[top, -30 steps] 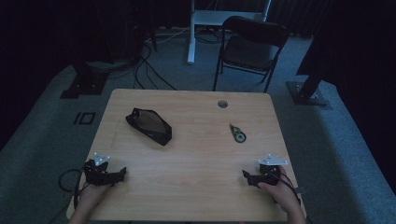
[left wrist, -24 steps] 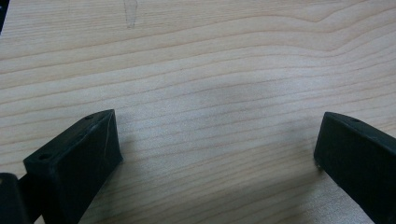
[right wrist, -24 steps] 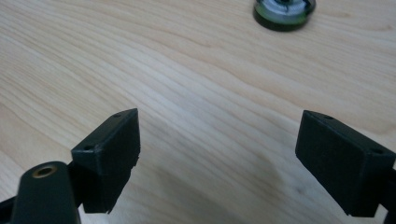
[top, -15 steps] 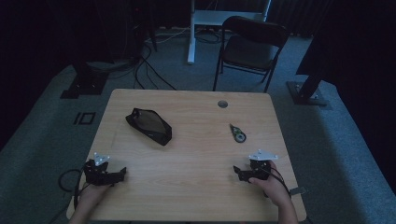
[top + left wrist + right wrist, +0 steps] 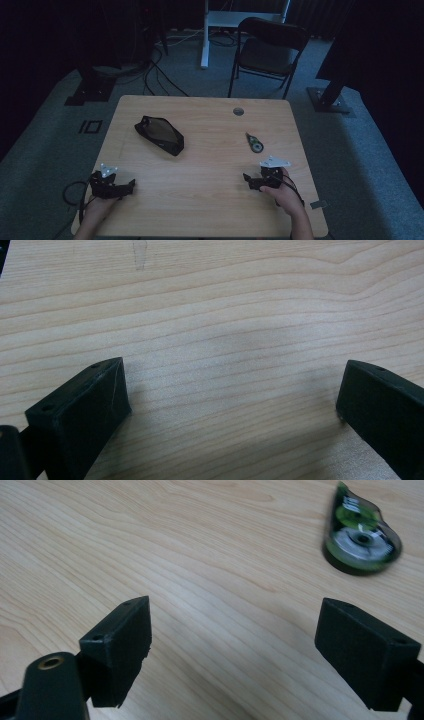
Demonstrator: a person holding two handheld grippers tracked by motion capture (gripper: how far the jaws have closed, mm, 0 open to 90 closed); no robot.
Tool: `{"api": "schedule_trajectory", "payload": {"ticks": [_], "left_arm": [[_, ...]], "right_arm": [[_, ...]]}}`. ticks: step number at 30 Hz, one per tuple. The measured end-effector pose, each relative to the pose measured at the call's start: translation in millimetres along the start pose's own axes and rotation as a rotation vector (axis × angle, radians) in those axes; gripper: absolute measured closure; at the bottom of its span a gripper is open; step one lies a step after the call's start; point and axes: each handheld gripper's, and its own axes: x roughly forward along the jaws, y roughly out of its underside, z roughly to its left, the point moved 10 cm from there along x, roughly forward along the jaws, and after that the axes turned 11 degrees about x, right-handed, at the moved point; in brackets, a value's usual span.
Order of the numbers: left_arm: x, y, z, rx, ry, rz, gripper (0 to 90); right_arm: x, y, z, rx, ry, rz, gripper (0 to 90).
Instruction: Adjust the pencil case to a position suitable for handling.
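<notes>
Two hand-held grippers sit low over the table (image 5: 210, 200), jaws spread apart and empty: the left hand-held gripper (image 5: 131, 184) idles over bare wood, the right hand-held gripper (image 5: 246, 178) is angled toward the tape dispenser (image 5: 361, 535) — presumably lining up a grasp. It lies flat just ahead, teardrop-shaped, translucent green casing, grey reel inside

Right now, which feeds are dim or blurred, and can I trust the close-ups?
High view: dim overall, room nearly black, the black pouch lacks detail. Right gripper view: bright, wood grain sharp, but the green correction tape dispenser is smeared by motion blur. Left gripper view: evenly lit, the table crisp, soft shadows under the open jaws.
</notes>
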Motion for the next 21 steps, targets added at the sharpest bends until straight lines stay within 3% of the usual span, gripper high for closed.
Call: {"api": "schedule_trajectory", "payload": {"ticks": [21], "left_arm": [[0.0,0.0,0.0,0.000,0.000,0.000,0.6]], "right_arm": [[26.9,-28.2,39.2,-0.078,-0.058,0.004,16.9]]}}
